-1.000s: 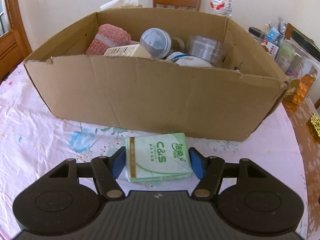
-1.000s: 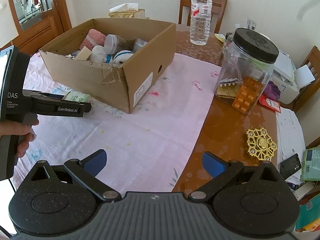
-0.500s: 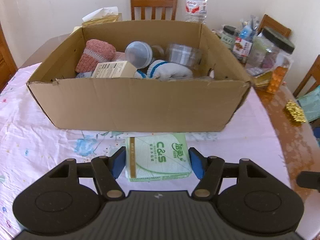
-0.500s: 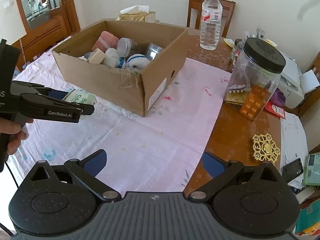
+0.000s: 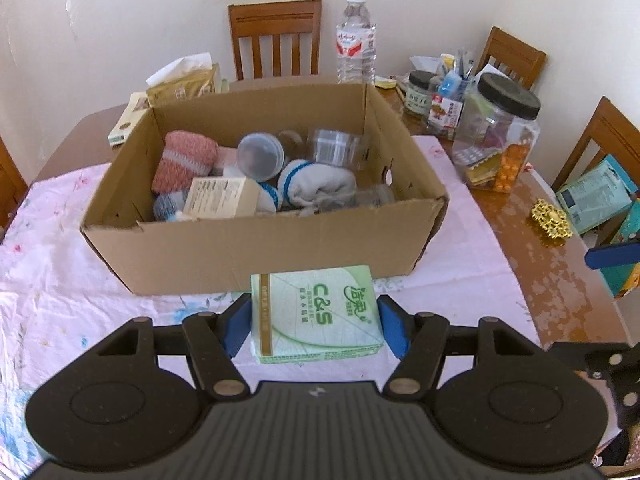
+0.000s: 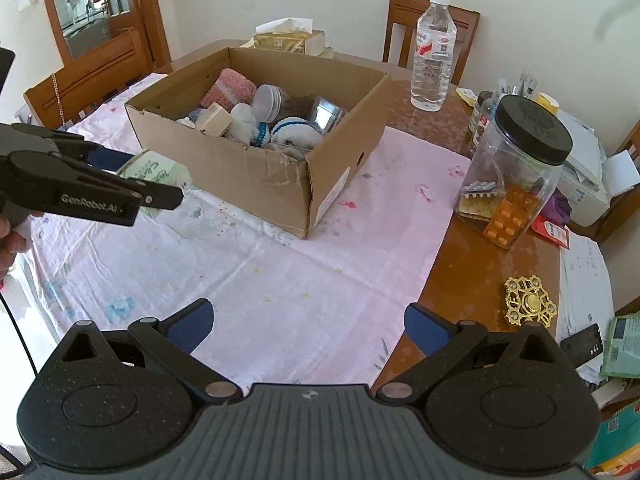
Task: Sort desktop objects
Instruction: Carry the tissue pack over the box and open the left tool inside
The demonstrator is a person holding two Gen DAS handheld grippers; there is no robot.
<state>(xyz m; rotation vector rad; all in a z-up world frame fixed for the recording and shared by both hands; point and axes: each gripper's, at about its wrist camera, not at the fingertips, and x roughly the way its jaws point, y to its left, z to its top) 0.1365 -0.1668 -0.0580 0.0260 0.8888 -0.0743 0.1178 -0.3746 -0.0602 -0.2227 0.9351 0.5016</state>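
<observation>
While the round wooden table (image 6: 472, 248) under its pink flowered cloth (image 6: 280, 264) is carrying most of the clutter, the open brown cardboard box (image 5: 256, 248) is sitting toward the far-left edge, already holding socks, small clear tubs and a carton. Beside the right edge a clear plastic jar with a black lid (image 6: 516, 168) is standing. The left hand-held gripper (image 5: 314, 322) is clamping the green soft pack of tissues (image 5: 316, 312) by its two short sides, raised above the cloth just before the box's near wall. The pack is probably light and squashy, so a modest grip across its middle should be enough. The right hand-held gripper (image 6: 306, 320) is hanging spread wide and holding nothing, over the near edge.
</observation>
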